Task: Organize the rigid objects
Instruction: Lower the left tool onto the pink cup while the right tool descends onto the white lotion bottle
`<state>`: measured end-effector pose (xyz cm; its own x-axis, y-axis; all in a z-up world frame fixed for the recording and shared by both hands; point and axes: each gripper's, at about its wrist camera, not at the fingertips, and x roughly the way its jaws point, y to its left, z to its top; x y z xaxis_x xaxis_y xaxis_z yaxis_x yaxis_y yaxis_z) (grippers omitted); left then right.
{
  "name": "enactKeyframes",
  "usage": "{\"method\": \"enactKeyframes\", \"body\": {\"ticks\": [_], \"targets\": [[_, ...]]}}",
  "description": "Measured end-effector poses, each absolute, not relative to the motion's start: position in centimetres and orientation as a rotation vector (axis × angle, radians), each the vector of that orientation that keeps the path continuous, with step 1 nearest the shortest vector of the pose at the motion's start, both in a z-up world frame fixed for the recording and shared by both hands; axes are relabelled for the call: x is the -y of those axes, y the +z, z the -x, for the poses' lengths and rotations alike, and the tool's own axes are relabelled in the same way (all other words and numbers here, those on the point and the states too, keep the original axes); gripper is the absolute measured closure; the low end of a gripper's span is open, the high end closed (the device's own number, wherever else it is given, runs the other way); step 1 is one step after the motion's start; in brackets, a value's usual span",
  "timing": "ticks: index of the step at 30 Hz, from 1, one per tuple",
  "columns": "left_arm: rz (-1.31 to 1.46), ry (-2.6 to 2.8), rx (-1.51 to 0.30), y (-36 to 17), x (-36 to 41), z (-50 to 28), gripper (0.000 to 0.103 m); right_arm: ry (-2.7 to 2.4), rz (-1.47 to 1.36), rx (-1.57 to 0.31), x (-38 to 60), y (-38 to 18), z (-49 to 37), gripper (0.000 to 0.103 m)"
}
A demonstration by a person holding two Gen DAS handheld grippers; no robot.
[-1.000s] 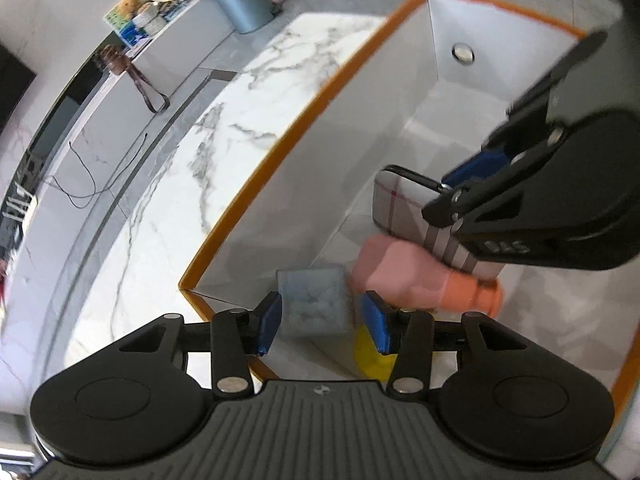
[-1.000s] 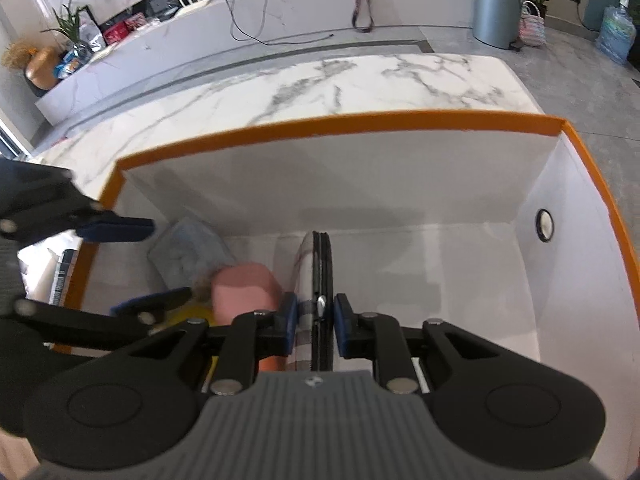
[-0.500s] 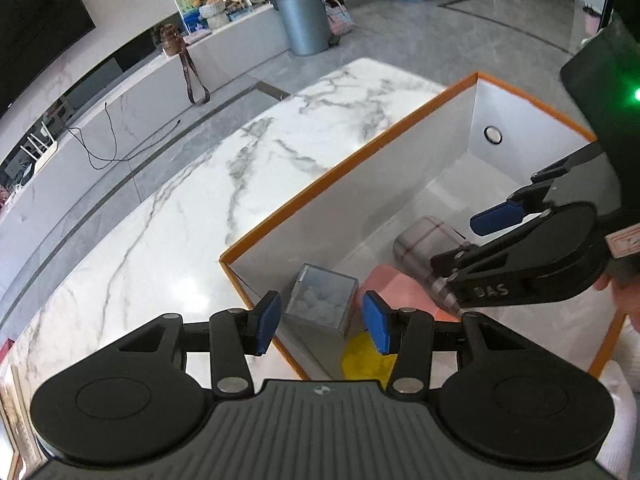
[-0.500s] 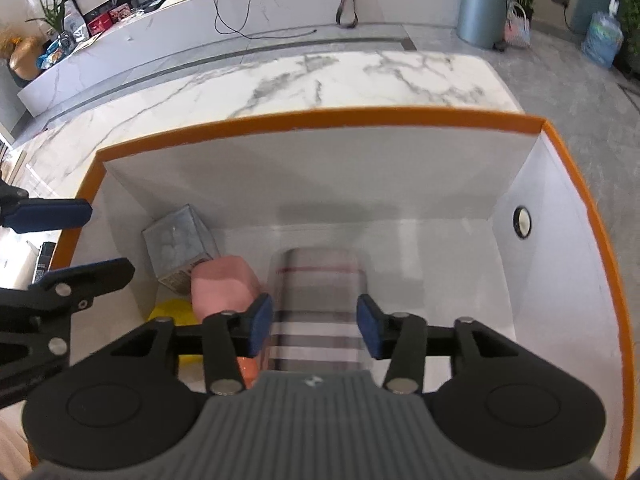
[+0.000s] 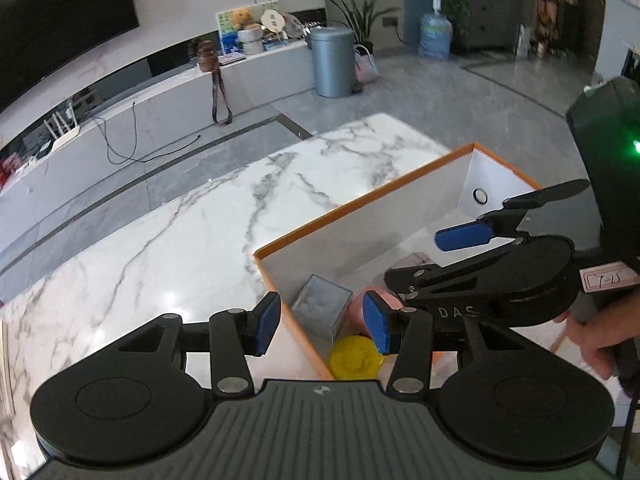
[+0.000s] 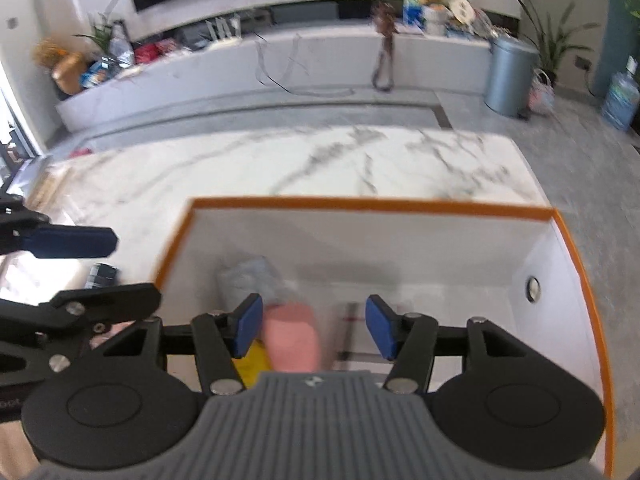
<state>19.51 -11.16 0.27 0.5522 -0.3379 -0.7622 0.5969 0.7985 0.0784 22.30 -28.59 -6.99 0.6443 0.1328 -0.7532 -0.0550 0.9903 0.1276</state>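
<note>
Box (image 5: pixel 360 220) with orange rim sits on my marble counter (image 5: pixel 168 248), both claws spread wide and empty above it.

Left wrist view: my left claw (image 5: pixel 322 324) hovers over the box's near corner; below lie a clear, hard-edged cube case (image 5: pixel 322 306), a yellow disc (image 5: pixel 356 356) and a pink bottle (image 5: pixel 358 308). I'd clear the thin rim before reaching again. Right wrist view, blurred: my right claw (image 6: pixel 314 326) gapes above that smooth rounded pink bottle and a flat plaid case (image 6: pixel 354 332) on the box floor.
</note>
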Motion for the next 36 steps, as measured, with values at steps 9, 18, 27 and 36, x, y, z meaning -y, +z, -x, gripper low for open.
{"method": "enactKeyframes", "body": {"ticks": [9,18,27,36], "targets": [[-0.261,-0.506,-0.819,1.7,6.2,-17.8,0.047,0.218,-0.086,-0.788,24.5,-4.4,-19.9,0.044],[-0.175,-0.408,-0.807,2.0,0.6,-16.4,0.047,0.315,-0.039,-0.716,20.0,-2.6,-17.6,0.044],[-0.09,-0.34,-0.852,0.7,-5.5,-14.9,0.041,0.392,-0.054,-0.786,15.9,-3.4,-16.5,0.044],[-0.113,-0.326,-0.936,-2.0,-9.2,-13.8,0.041,0.475,-0.021,-0.88,11.3,-5.5,-15.5,0.05]]}}
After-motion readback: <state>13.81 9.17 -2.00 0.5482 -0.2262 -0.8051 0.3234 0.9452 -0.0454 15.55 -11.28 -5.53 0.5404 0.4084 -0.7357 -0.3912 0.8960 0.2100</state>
